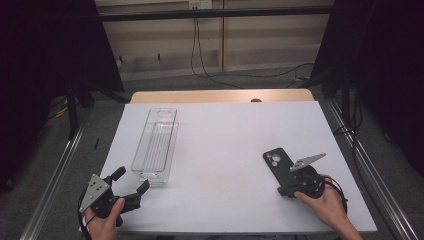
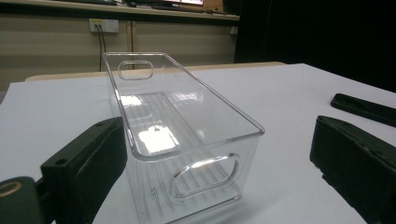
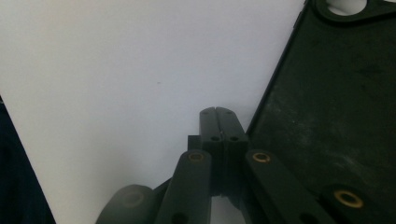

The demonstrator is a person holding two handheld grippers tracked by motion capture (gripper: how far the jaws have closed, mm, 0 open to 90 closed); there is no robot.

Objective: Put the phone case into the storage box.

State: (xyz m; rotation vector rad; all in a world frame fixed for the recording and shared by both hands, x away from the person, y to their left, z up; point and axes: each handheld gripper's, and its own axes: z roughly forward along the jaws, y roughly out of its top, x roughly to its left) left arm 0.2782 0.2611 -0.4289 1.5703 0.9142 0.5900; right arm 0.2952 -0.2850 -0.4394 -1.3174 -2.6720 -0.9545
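Phone case (image 1: 278,166) lies flat on the white counter (image 1: 225,145), just beside my right gripper (image 3: 217,112), jaws pressed together and empty. My left gripper (image 1: 134,184) stands spread before the clear bin (image 2: 182,135).

Left tool (image 1: 134,186) jaws wide apart — right tool (image 3: 217,112) jaws closed

High view looks down; both low gripper views share its white table (image 1: 225,150).

floor (image 1: 165,82): grey carpet | wall (image 1: 260,40): beige panels | surroundings: dark
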